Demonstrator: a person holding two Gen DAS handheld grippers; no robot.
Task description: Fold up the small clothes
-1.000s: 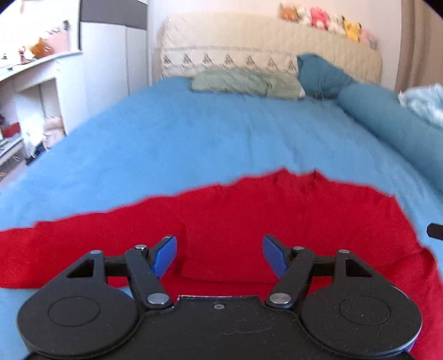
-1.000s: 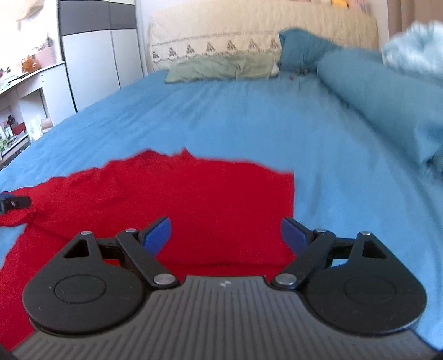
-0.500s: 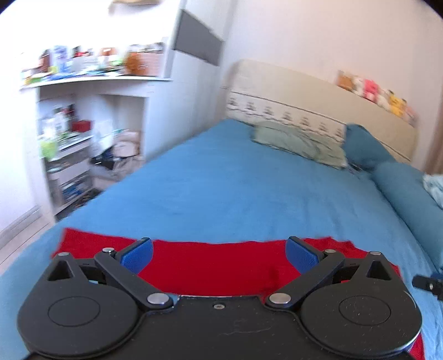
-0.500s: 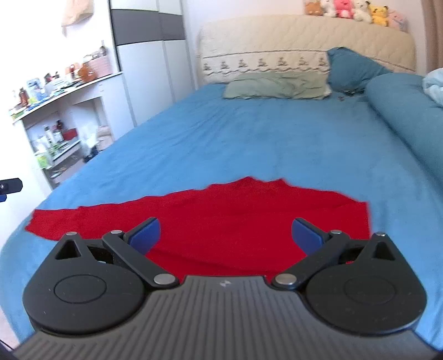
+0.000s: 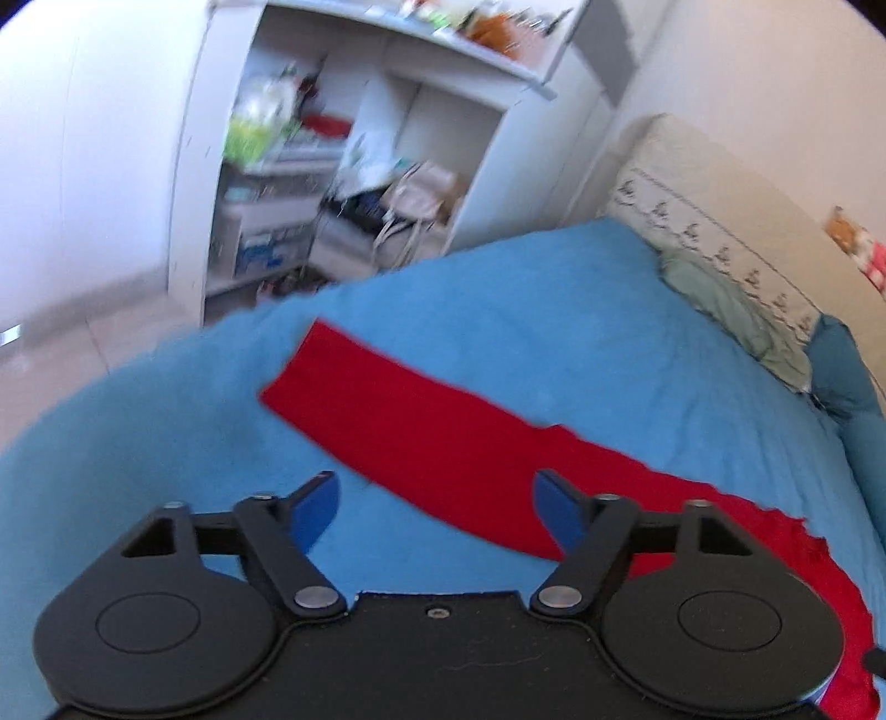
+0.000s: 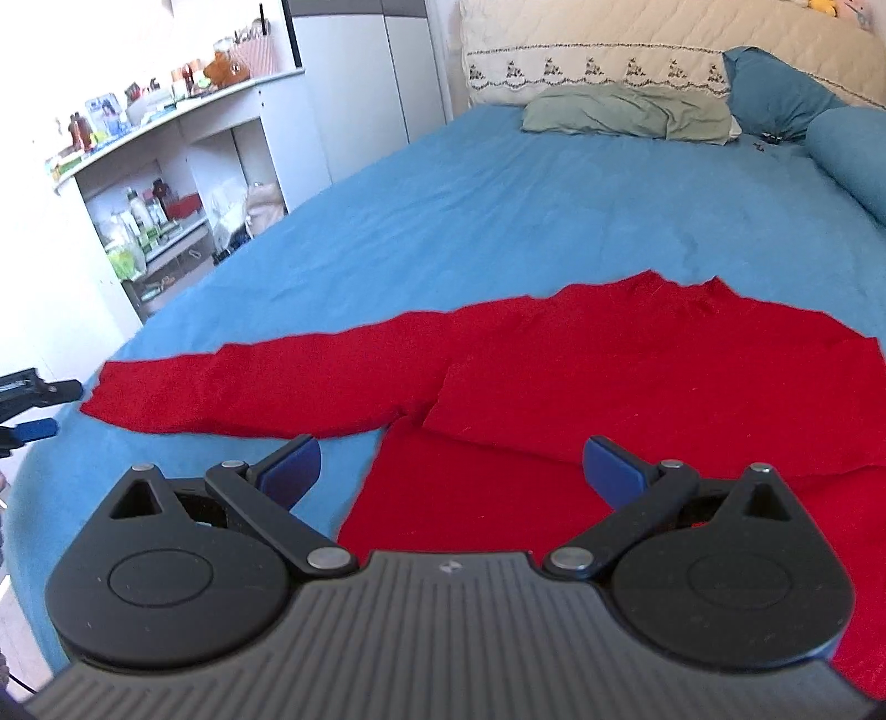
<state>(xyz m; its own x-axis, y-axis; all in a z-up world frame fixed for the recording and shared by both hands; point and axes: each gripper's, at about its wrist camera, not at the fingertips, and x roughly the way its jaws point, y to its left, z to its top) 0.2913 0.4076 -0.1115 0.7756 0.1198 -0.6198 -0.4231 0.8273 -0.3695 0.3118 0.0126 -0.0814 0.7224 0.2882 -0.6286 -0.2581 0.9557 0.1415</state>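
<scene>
So the red sweater [image 6: 637,376] is spread flat on the blue bedsheet [image 6: 498,210], and I'll place everything off that sweater. Its body sits toward the right, with what looks like a folded-over layer on top, and one long sleeve [image 5: 398,410] stretches straight out to the left, ending just short of the bed's edge. The left gripper [image 5: 437,507] hangs above that sleeve with its jaws spread wide and nothing between them; the sleeve runs diagonally in front of the blue fingertips [image 5: 559,512], passing close by the right-hand one, and the cuff end lies ahead and a bit left of the opening. Can't tell if the tips touch the cloth, the view's kinda blurry. The right gripper [image 6: 451,468] is over the sweater's lower body near the armpit, jaws also wide apart and empty, red fabric filling most of the gap between them and bare sheet under the left pad. Beyond the sweater's far side there's a green pillow [image 6: 626,113] against the headboard [image 6: 609,50], and off past the sleeve's cuff a white shelf unit [image 6: 166,183] full of clutter.
</scene>
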